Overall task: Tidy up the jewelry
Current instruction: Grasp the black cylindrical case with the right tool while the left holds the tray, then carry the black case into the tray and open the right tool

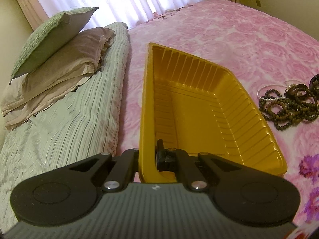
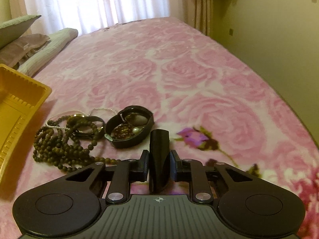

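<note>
Already the left gripper [image 1: 146, 159] is clamped on the yellow tray's [image 1: 199, 107] near rim at centre frame, while the right gripper [image 2: 159, 165] pinches 1 dark bangle [image 2: 159, 159], so next comes carrying it left into the tray, leaving the bead pile [image 2: 65, 139] at left centre.

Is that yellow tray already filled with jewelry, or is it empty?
Empty. The yellow tray shows only its bare ribbed walls and floor, while the bead necklaces lie beside it in a heap on the pink bedspread.
</note>
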Motion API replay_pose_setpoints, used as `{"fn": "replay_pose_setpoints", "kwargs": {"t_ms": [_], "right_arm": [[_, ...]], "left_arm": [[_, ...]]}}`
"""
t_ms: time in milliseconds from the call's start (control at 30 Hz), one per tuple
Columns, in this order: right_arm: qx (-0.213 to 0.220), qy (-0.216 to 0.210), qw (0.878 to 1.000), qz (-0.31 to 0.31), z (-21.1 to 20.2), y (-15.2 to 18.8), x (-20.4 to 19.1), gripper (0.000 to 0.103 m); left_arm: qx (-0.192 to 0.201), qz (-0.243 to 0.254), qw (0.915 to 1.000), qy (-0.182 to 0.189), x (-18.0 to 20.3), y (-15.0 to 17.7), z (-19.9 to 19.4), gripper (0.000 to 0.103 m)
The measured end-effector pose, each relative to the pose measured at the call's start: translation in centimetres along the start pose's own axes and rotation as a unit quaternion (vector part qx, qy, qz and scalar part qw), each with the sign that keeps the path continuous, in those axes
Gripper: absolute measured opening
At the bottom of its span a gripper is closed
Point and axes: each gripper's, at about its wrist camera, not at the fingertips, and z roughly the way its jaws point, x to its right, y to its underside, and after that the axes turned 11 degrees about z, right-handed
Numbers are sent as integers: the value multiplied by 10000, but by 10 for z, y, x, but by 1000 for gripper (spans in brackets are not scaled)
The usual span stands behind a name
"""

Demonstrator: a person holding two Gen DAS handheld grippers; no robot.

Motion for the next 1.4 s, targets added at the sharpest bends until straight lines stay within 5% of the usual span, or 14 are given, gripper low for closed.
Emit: {"fn": "replay_pose_setpoints", "kwargs": {"t_ms": [167, 333, 567, 733, 1133, 1267, 1400], "right_arm": [[82, -295, 9995, -42, -19, -2, -15, 22], [-17, -1023, 9946, -183, -27, -5, -60, 22], [-343, -2239, 9716, -690, -31, 2, -139, 22], [-566, -2665, 9576, -939, -21, 10, -181, 22], [-1028, -2919, 9498, -465, 13, 24, -195, 22], [-752, -2876, 9542, -329, 1, 24, -176, 46], [-369, -2288, 9722, -320, -14, 23, -135, 47]], "left_arm": [[-85, 236, 9996, 100, 0, -2, 2, 3], [-275, 337, 9989, 189, -2, -3, 7, 3], [-436, 307, 9982, 275, -3, -3, 9, 3], [-439, 313, 9981, 288, -4, -4, 8, 3], [-356, 339, 9984, 282, -4, -2, 8, 2], [-327, 361, 9984, 293, -4, -2, 8, 2], [-307, 373, 9984, 290, -4, -2, 8, 2]]}}
